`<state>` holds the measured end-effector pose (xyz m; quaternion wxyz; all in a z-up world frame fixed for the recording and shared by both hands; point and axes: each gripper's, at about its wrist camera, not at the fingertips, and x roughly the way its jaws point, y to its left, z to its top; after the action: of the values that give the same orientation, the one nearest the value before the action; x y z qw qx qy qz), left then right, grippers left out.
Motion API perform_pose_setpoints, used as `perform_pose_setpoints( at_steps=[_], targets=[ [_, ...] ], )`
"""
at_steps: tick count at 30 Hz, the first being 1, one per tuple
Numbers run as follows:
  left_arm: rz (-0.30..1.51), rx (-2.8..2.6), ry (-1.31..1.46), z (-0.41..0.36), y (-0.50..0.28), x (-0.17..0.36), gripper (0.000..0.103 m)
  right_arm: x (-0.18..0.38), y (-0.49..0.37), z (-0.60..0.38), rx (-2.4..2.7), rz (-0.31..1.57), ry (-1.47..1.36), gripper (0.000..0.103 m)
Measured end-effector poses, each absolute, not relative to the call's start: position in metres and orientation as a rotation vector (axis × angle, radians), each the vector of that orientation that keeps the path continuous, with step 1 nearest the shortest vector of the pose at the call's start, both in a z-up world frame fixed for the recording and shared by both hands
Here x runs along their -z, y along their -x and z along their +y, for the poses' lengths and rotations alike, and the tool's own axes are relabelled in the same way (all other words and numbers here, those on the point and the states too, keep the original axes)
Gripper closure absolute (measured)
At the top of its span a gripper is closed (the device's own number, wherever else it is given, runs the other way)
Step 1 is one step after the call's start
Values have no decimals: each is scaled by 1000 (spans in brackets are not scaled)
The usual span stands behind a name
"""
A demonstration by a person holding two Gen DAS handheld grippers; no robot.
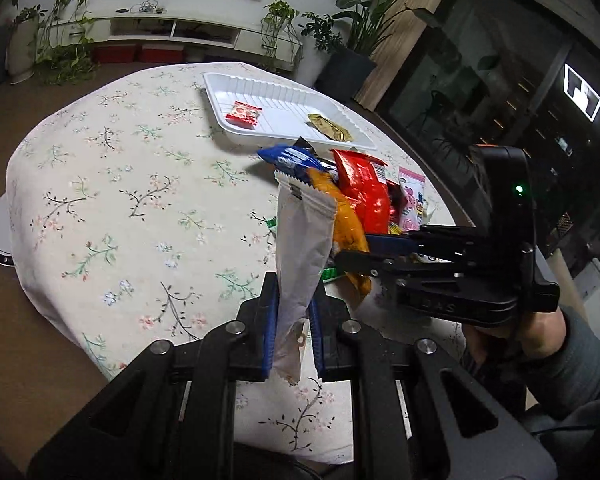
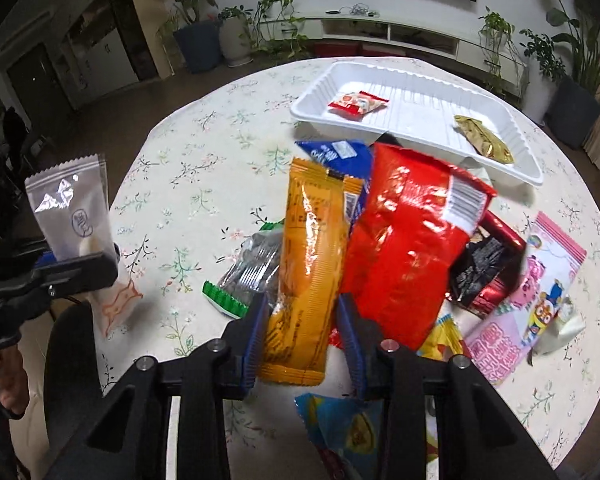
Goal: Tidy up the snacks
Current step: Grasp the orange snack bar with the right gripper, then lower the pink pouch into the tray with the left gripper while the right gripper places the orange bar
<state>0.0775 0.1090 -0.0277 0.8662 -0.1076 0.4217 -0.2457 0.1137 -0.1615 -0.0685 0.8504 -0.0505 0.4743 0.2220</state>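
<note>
My left gripper (image 1: 294, 320) is shut on a white packet (image 1: 304, 248), which stands upright between the blue pads above the floral tablecloth; the right wrist view shows the same packet (image 2: 70, 212) at the far left. My right gripper (image 2: 302, 320) is shut on a long orange packet (image 2: 312, 256) at the near end of the snack pile, one pad against each long edge. From the left wrist view the right gripper (image 1: 340, 258) comes in from the right onto the orange packet (image 1: 346, 224). A white tray (image 2: 312, 108) behind the pile holds a small red packet (image 2: 358, 103) and a gold packet (image 2: 483, 140).
The pile holds a big red bag (image 2: 408, 240), a blue packet (image 2: 336, 156), a dark packet (image 2: 480, 264), a pink cartoon packet (image 2: 540, 288) and a green-edged clear packet (image 2: 248, 272). Another blue-and-yellow packet (image 2: 348, 428) lies under my right gripper. Plants and a low white shelf stand beyond the round table.
</note>
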Motion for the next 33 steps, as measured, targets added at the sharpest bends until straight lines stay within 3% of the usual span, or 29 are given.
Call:
perform_pose_setpoints(
  at_steps=[1,7,23,33],
  targets=[
    [885,516,224,108,-76,28,90,69,-114,-161,-470,1001,103,78],
    [895,509,234,103,-74,29,90,69,-111,-170,-492,1006,40,87],
    [905,560,279,89,-102,6,90,28,-88,-255,-596,928,-349,89],
    [904,512,217,82,-200,-36,90,-22,-141,-373,-390,793,-398,89]
  ],
)
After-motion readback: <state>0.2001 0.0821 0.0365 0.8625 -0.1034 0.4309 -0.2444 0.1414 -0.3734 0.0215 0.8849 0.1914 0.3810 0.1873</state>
